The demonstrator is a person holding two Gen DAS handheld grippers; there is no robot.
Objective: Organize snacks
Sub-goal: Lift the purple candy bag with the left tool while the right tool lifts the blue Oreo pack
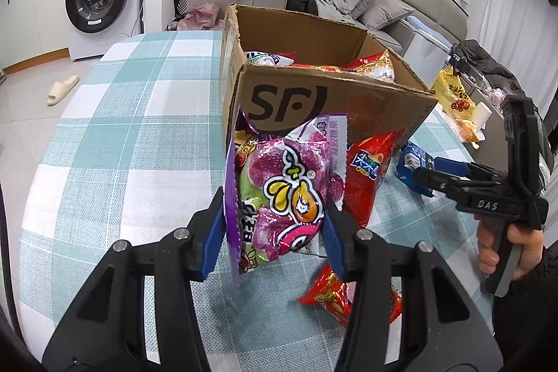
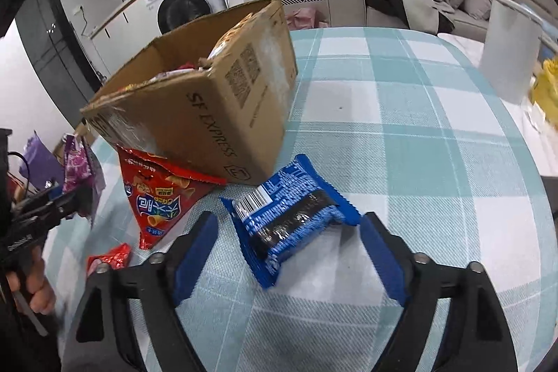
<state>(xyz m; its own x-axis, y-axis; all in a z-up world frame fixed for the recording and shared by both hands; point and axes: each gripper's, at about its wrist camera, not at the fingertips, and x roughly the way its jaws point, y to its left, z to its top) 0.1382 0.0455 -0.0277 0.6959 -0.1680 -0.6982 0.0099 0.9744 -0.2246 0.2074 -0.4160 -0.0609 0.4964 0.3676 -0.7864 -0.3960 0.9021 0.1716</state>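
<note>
My left gripper [image 1: 273,232] clenches the purple foil candy bag [image 1: 286,194] before the brown cardboard box [image 1: 334,103]. Only my right wrist view shows the right gripper [image 2: 289,253] released around the blue biscuit packet [image 2: 289,218] on the checked tablecloth [image 2: 418,145].

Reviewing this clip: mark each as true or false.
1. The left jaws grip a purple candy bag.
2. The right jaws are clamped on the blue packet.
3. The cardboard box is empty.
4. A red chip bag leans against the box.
1. True: the left gripper holds the purple candy bag.
2. False: the right gripper stands open, and the blue packet lies on the tablecloth.
3. False: the cardboard box holds snacks.
4. True: the red chip bag rests against it.
</note>
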